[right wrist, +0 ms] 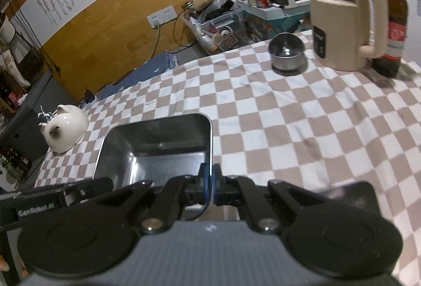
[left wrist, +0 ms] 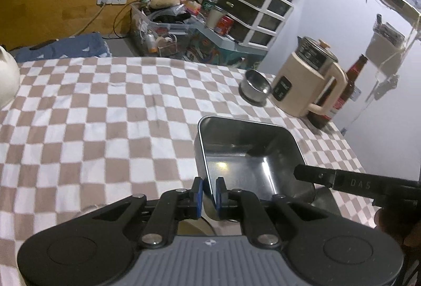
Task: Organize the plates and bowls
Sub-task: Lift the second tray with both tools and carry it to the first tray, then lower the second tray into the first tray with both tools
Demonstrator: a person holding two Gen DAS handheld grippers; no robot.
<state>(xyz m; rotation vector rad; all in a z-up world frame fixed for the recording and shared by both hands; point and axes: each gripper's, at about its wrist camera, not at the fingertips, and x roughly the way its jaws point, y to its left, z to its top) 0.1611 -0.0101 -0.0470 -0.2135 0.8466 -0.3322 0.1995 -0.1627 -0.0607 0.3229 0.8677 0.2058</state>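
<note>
Steel square tray (left wrist: 250,154) being carried by both grippers above checkered desk (left wrist: 105,107), near its front edge. Left gripper (left wrist: 209,191) jaws narrow, pinching tray's left rim; right gripper (right wrist: 209,180) jaws nearly closed, pinching right rim. Both grippers pointing steeply down toward desk, side by side, tray between them. Round steel bowl (right wrist: 286,52) sitting alone far back, just beside cream kettle (right wrist: 339,18) and brown bottle (right wrist: 394,15). Judging task early: tray not yet placed, bowl not yet grouped with it.
</note>
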